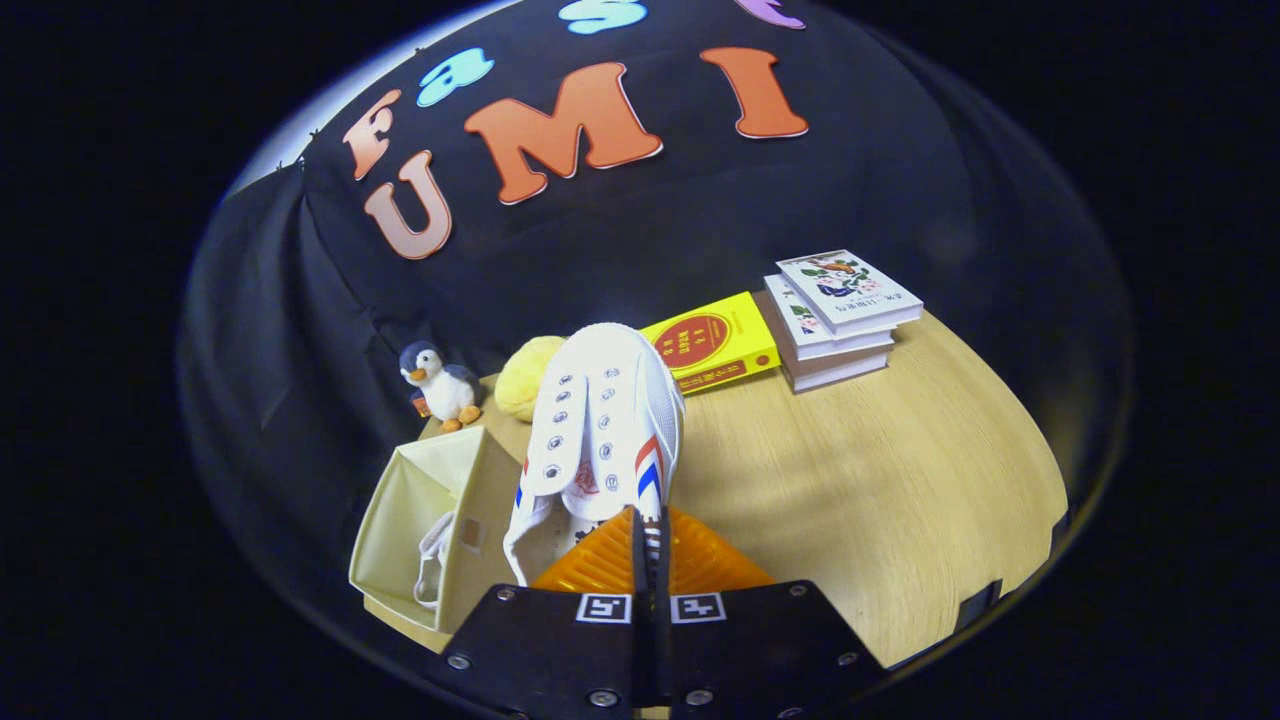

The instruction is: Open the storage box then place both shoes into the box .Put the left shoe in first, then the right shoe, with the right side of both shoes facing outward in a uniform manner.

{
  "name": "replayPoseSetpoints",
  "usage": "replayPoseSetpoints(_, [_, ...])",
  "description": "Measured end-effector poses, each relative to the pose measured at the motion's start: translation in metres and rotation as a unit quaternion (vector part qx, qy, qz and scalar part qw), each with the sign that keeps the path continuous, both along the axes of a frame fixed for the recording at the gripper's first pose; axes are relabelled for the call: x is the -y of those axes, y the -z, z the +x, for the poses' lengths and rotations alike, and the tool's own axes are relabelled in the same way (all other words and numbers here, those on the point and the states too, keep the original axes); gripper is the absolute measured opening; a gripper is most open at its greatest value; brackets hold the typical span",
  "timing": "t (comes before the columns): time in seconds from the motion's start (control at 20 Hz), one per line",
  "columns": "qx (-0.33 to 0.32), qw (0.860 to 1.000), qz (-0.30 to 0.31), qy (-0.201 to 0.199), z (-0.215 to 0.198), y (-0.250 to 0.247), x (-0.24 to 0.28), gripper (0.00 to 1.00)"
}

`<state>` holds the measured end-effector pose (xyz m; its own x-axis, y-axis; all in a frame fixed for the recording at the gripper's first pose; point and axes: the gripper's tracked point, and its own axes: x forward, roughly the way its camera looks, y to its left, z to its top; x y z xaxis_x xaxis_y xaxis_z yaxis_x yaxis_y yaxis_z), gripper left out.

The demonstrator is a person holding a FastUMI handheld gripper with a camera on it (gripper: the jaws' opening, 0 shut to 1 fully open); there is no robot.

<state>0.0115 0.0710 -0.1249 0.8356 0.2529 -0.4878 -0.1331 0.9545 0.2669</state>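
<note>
A staged recording booth, not a lived-in room: black cloth wall closes off a wooden tabletop, dressed beyond the fingers with home props (stacked books, a plush penguin).

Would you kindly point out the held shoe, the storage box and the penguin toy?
shoe (600, 420): gripper view, laced upper, clamped between the fingers.
storage box (400, 520): gripper view, inner wall.
penguin toy (447, 385): gripper view, white belly.
</note>
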Motion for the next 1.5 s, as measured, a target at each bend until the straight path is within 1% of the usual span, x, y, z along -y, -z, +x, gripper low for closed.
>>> replayPoseSetpoints(0.25, [0.008, 1.000, -0.013, -0.005, -0.020, -0.020, -0.089, 0.00])
replayPoseSetpoints(0.5, [-0.003, 0.999, -0.040, -0.004, -0.036, -0.013, -0.158, 0.00])
replayPoseSetpoints(0.7, [-0.019, 0.995, -0.094, 0.006, -0.040, 0.011, -0.175, 0.00])
replayPoseSetpoints(0.9, [-0.047, 0.992, -0.116, 0.017, -0.042, 0.040, -0.186, 0.00])
replayPoseSetpoints(1.0, [-0.055, 0.988, -0.143, 0.021, -0.041, 0.052, -0.185, 0.00])
replayPoseSetpoints(1.15, [-0.079, 0.985, -0.150, 0.032, -0.040, 0.074, -0.185, 0.00])
replayPoseSetpoints(1.25, [-0.094, 0.980, -0.171, 0.034, -0.039, 0.088, -0.183, 0.00])
replayPoseSetpoints(1.3, [-0.111, 0.979, -0.172, 0.018, -0.045, 0.094, -0.190, 0.03])
replayPoseSetpoints(1.35, [-0.103, 0.981, -0.167, 0.003, -0.046, 0.088, -0.201, 0.15])
replayPoseSetpoints(1.4, [-0.086, 0.982, -0.170, -0.001, -0.044, 0.078, -0.206, 0.27])
replayPoseSetpoints(1.45, [-0.069, 0.982, -0.177, 0.002, -0.042, 0.068, -0.203, 0.50])
replayPoseSetpoints(1.5, [-0.052, 0.984, -0.173, 0.000, -0.039, 0.055, -0.204, 0.58])
